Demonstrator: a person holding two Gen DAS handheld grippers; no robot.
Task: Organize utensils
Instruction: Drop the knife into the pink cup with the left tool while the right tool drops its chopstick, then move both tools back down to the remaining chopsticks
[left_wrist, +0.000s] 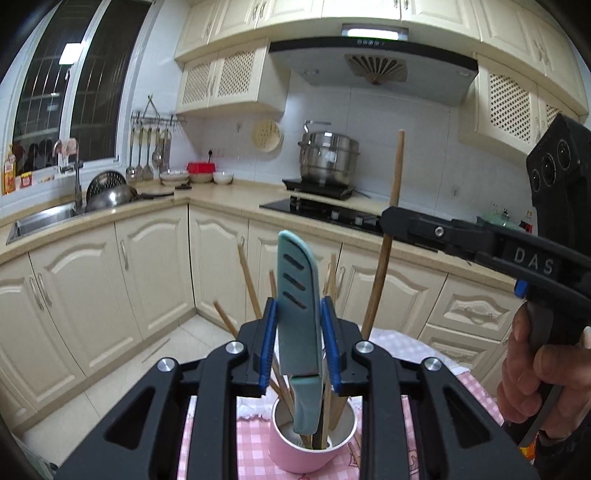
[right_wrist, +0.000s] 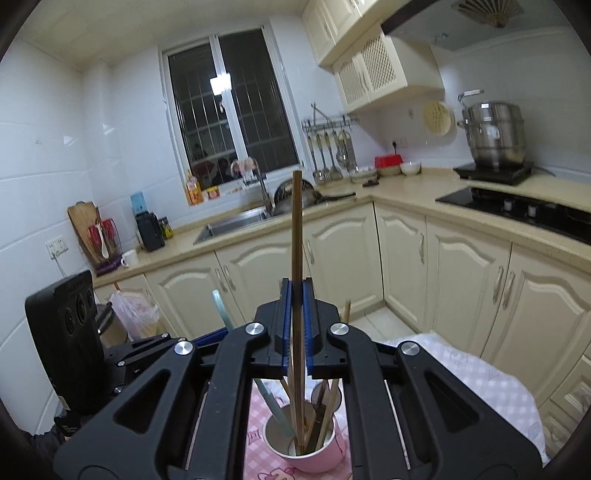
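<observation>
My left gripper (left_wrist: 299, 310) is shut on a teal knife (left_wrist: 295, 280), which stands upright with its slotted blade up and its handle down in a pink cup (left_wrist: 295, 454). Several wooden chopsticks lean in that cup. My right gripper (right_wrist: 297, 291) is shut on a single long wooden chopstick (right_wrist: 297, 221) held almost vertical, its lower end reaching into the pink cup (right_wrist: 317, 458). In the left wrist view the right gripper (left_wrist: 388, 218) comes in from the right with the chopstick (left_wrist: 395, 166) in it. The teal knife (right_wrist: 273, 406) also shows at the left in the right wrist view.
The cup stands on a table with a pink checked cloth (left_wrist: 251, 443). A person's hand (left_wrist: 532, 376) holds the right gripper's handle. Beyond lie cream kitchen cabinets (left_wrist: 155, 273), a sink (right_wrist: 236, 225), a black hob (left_wrist: 325, 212) and a steel pot (left_wrist: 328, 158).
</observation>
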